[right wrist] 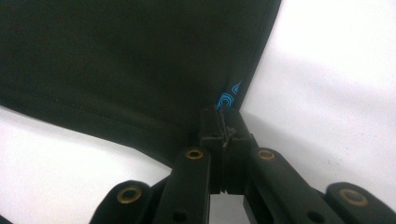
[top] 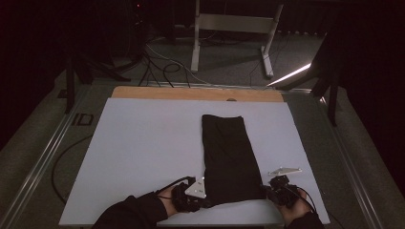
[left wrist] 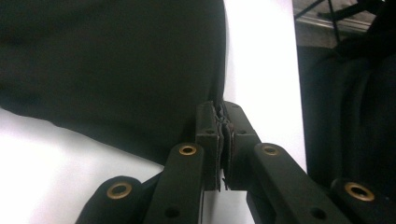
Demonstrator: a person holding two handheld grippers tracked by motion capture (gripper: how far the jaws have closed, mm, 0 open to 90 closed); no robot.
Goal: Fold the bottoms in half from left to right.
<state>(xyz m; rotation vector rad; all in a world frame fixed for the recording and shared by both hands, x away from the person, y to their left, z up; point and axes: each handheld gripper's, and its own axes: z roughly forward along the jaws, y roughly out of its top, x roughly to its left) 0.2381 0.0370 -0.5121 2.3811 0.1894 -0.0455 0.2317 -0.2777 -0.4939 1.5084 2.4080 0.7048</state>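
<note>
Fabric of the folded black garment [top: 230, 160], lying lengthwise on the white surface [top: 143, 152], looks thin, light and limp, so it would likely sag and slide if lifted at one point. The left gripper [top: 204, 200] and right gripper [top: 265, 192] each pinch a near corner, jaws pressed together on the cloth, which seems the soundest hold.

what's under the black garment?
The black garment lies flat on the white board, both grippers pinching its near corners. Whatever sits between its folded layers or directly beneath it is covered.
</note>
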